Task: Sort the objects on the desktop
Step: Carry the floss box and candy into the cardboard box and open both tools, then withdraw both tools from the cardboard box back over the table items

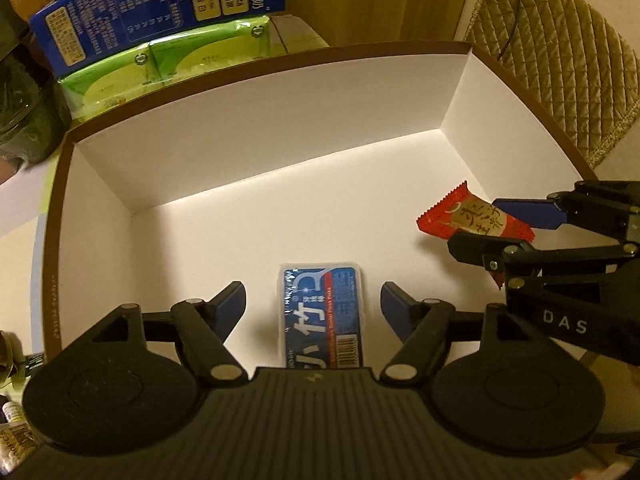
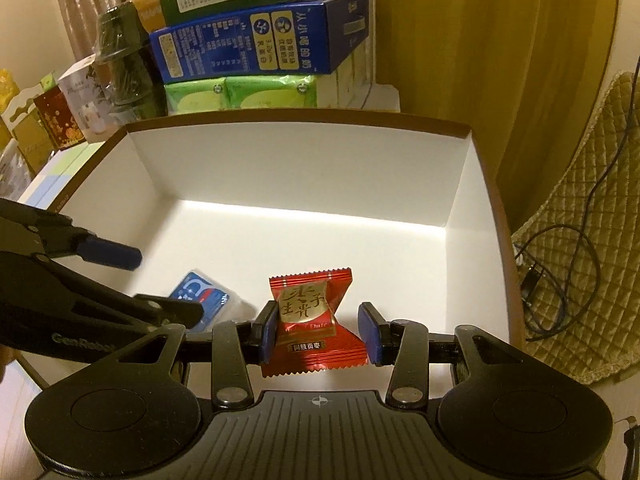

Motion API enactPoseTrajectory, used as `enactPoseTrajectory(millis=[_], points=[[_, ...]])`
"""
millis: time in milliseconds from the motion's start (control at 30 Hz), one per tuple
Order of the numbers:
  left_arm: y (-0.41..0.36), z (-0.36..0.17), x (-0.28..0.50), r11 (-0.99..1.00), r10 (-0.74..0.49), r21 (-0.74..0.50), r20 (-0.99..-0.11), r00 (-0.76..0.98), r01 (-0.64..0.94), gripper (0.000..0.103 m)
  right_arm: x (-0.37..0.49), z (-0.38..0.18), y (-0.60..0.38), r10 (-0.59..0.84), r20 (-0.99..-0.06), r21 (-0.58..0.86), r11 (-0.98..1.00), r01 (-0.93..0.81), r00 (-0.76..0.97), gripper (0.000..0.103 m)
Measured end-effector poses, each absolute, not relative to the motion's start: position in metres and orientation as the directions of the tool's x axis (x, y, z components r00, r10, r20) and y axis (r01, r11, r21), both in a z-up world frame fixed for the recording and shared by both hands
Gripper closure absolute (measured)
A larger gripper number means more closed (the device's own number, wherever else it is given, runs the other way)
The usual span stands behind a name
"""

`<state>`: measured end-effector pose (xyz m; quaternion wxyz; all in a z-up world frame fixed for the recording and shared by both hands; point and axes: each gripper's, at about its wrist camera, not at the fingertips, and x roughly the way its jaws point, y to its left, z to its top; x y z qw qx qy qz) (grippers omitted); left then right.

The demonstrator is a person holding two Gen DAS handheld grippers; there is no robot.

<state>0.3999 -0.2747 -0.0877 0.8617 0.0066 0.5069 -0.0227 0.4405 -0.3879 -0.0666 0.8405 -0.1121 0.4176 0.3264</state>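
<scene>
Lying between spread right gripper (image 2: 318, 330) fingers, red candy (image 2: 310, 316) touches the left one; left gripper (image 1: 313, 304) fingers straddle floss pack (image 1: 323, 316)

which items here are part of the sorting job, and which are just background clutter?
Job:
- white box, the bin
- blue floss pack, lying on the box floor
- red candy packet, between the right claw pads; grip unclear
- left claw, open above the floss pack

Clutter:
- blue milk carton
- green tissue packs
- quilted chair cushion
- cables
</scene>
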Motion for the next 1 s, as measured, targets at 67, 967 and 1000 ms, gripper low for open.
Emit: enactPoseTrajectory(millis=[67,967,1000], points=[[-0.273,-0.086,0.398,0.999,-0.015,0.006,-0.875,0.485,0.042,0.031,0.44,-0.067,-0.386,0.463,-0.775,0.09,0.756,-0.649,0.431,0.063],[-0.241,-0.017,0.307,0.998,0.062,0.039,-0.812,0.58,-0.051,0.007,0.362,-0.009,-0.409,0.546,-0.674,0.14,0.755,-0.64,0.497,0.002],[-0.239,-0.014,0.301,0.998,0.062,0.036,-0.81,0.583,-0.057,0.007,0.358,-0.007,-0.408,0.541,-0.675,0.132,0.757,-0.64,0.501,0.002]])
